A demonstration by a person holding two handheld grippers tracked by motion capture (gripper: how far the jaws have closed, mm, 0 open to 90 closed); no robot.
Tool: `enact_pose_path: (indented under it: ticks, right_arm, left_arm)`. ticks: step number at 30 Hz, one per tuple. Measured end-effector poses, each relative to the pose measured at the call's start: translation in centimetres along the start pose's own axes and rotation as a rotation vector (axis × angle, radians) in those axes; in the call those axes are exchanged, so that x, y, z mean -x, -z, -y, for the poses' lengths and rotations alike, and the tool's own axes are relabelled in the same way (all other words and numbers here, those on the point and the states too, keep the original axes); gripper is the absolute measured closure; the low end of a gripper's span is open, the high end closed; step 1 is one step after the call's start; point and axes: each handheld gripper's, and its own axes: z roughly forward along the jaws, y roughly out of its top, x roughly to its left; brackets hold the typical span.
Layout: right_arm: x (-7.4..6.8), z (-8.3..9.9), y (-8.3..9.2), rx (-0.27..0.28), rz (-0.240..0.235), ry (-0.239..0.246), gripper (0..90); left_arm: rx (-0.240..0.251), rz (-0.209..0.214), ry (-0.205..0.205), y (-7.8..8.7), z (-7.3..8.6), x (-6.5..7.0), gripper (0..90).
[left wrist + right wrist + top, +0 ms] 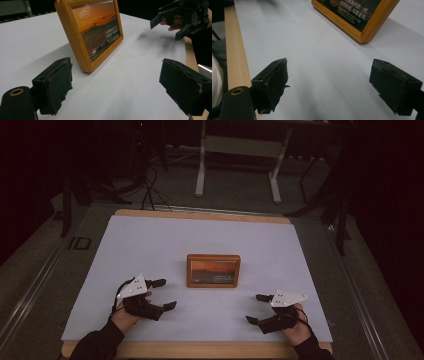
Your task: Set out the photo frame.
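A wooden picture frame (213, 270) with a sunset photo stands near the middle of the white table top (165, 240). My left gripper (163, 293) rests at the front left of it, jaws wide open and empty. In the left gripper view the frame (93, 35) stands just beyond the jaws, a short gap away. At the front right, my right gripper (256, 308) is open too, holding nothing. The right gripper view has the frame's lower corner (364, 30) ahead and to the right, apart from the jaws.
The table's wooden front edge (200, 350) runs close behind both hands. Beyond the far edge stand a white table base (240, 165) and dark stands with cables (145, 185) on the floor. In the left gripper view the other gripper (185, 17) hangs at the upper right.
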Motion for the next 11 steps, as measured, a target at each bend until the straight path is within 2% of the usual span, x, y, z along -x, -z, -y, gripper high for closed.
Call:
enact_pose_path:
  ticks: [11]
  right_arm:
    - [-0.02,0.19,-0.69,-0.013,-0.014,0.016,14.9]
  left_arm:
    - [-0.025,0.007,-0.020,-0.34,0.25,0.24,11.4]
